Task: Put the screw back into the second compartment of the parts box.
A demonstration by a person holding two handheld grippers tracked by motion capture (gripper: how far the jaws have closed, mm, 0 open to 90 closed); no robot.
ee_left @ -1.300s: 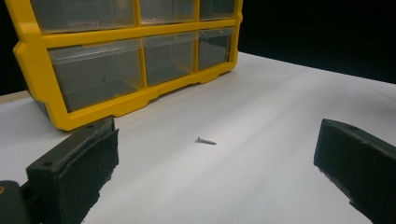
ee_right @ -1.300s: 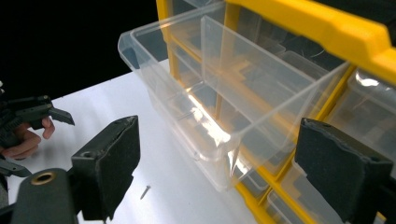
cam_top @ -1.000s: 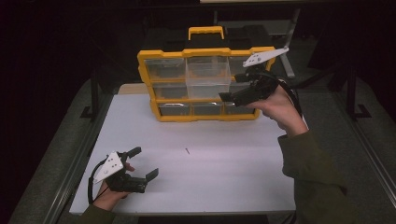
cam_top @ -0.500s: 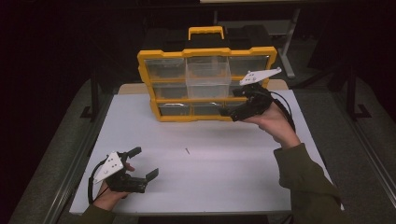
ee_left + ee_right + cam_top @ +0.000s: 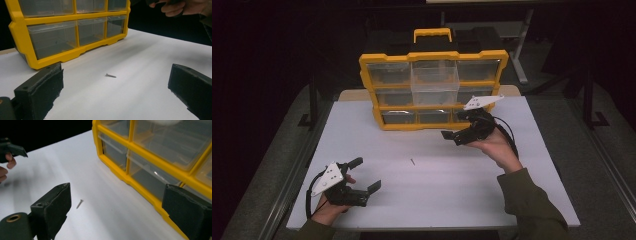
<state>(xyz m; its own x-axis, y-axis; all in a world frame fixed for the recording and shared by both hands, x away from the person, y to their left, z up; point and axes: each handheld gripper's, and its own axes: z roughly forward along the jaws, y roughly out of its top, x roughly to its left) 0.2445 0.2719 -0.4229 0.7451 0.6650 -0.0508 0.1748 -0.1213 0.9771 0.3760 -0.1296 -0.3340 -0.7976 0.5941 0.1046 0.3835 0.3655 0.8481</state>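
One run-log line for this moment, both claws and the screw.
left claw: open, empty | right claw: open, empty, before drawer organizer | screw: loose on table

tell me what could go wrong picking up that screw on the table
1. The screw is tiny and lies flat on the smooth table, so the right gripper, open above it, may slip over it or flick it away.
2. The organizer stands close by; a wide approach could bump it.
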